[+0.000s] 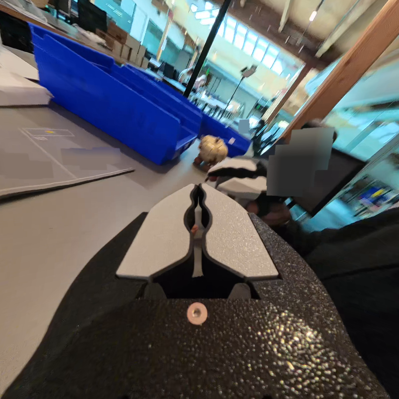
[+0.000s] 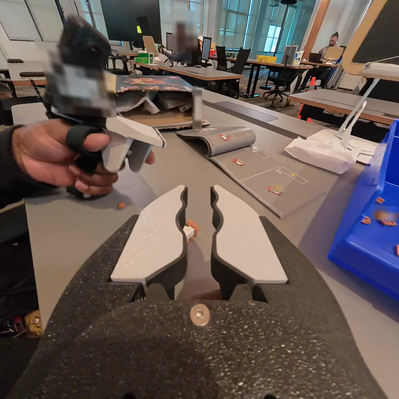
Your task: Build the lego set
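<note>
While a person's hand (image 2: pixel 54 155) lifts the left gripper (image 1: pixel 198 185) above a grey tabletop (image 1: pixel 64 237), its two pale grey fingers (image 1: pixel 164 233) are clenched tip to tip with nothing pinched at the tips. Beyond them lies a cream-and-brown toy-brick model (image 1: pixel 212 152), blurred, just beside the corner of a long blue plastic bin (image 1: pixel 103 95). An open grey instruction booklet (image 1: pixel 43 155) lies flat to the left of that bin. From the other side, the right gripper (image 2: pixel 198 189) hovers low over the same tabletop with its jaws released, a clear gap showing between the fingertips. A small brown-and-white toy-brick piece (image 2: pixel 191 231) rests on the surface between the lower parts of the right gripper's fingers, close against the left one; whether that finger touches it cannot be told, and the right one stands apart from it. Another tiny brown brick (image 2: pixel 121 205) lies on the table near the hand. Farther back, a torn cardboard box (image 2: pixel 155 103) lies open on its side beyond the booklet, and crumpled white paper bags (image 2: pixel 319 151) lie near the bin, which holds loose brown bricks (image 2: pixel 386 222).
</note>
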A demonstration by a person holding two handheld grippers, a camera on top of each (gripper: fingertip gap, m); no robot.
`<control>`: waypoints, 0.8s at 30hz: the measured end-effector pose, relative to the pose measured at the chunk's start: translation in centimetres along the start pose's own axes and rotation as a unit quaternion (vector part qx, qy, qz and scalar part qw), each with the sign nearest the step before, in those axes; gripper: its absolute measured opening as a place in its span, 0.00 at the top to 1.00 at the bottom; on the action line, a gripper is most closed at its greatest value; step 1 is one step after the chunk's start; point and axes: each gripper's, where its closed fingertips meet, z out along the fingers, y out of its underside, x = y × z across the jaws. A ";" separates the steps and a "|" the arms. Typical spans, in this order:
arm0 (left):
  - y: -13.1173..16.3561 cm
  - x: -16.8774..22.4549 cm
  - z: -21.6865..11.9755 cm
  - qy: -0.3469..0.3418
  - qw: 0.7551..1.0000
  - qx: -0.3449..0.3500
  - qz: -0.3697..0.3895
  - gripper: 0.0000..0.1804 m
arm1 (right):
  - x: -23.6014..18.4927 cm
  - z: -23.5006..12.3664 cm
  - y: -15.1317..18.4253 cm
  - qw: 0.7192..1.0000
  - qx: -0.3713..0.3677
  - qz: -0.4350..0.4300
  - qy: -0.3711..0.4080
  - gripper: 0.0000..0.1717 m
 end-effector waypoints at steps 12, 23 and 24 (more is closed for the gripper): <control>8.9 -1.9 -6.3 0.015 0.866 -0.366 0.340 0.89 | -1.0 0.0 0.7 0.998 -0.023 -0.036 -0.035 0.89; 9.8 -1.9 -6.9 0.222 0.808 -0.398 0.373 0.92 | -2.1 0.2 1.2 0.995 -0.039 -0.074 -0.059 0.89; 10.1 -2.1 -6.9 0.226 0.801 -0.407 0.376 0.92 | -2.1 0.2 1.2 0.995 -0.039 -0.073 -0.060 0.89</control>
